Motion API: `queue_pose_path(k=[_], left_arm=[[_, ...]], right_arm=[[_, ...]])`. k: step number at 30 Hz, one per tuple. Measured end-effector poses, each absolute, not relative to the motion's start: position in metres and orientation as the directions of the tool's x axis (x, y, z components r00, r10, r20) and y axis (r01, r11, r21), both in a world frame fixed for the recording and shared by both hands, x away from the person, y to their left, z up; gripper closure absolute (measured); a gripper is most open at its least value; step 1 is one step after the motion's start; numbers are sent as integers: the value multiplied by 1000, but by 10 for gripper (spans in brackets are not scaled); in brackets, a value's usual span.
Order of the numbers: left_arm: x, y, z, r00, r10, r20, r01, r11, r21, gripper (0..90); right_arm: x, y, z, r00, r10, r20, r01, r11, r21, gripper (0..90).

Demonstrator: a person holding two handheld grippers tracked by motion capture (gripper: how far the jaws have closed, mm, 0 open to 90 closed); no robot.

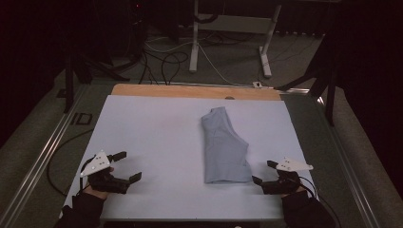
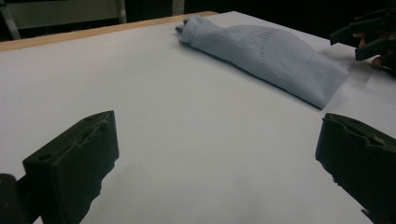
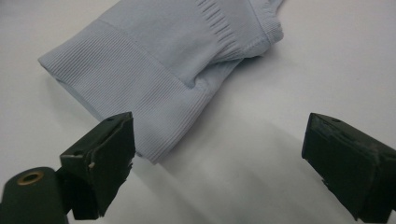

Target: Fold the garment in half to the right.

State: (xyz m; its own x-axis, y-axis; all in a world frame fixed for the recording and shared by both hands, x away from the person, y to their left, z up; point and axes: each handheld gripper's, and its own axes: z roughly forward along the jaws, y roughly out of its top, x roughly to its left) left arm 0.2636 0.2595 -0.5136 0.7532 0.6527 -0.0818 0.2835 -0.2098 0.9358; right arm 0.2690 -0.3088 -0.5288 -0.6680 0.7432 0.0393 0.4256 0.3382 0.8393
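Observation:
A folded light-blue knit garment lies on the white sheet, right of centre, with its ribbed hem toward the near edge. My left gripper rests open at the near left, well away from the garment. In the left gripper view its jaws stand wide apart over bare sheet, with the garment far ahead. My right gripper is open just right of the hem's near corner. The right gripper view has its jaws spread, the ribbed hem close to the left jaw, not touching.
The sheet covers a wooden table whose far edge is bare. Metal rails run along both sides. Beyond stand a white desk frame, floor cables and dark stand legs. The right gripper appears far off in the left gripper view.

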Motion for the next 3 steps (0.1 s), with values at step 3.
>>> queue_pose_path(k=[3], left_arm=[[264,259,-513,752,653,-84,284,-207,936,3]], right_arm=[[269,-309,-529,-672,740,34,423,346,838,96]])
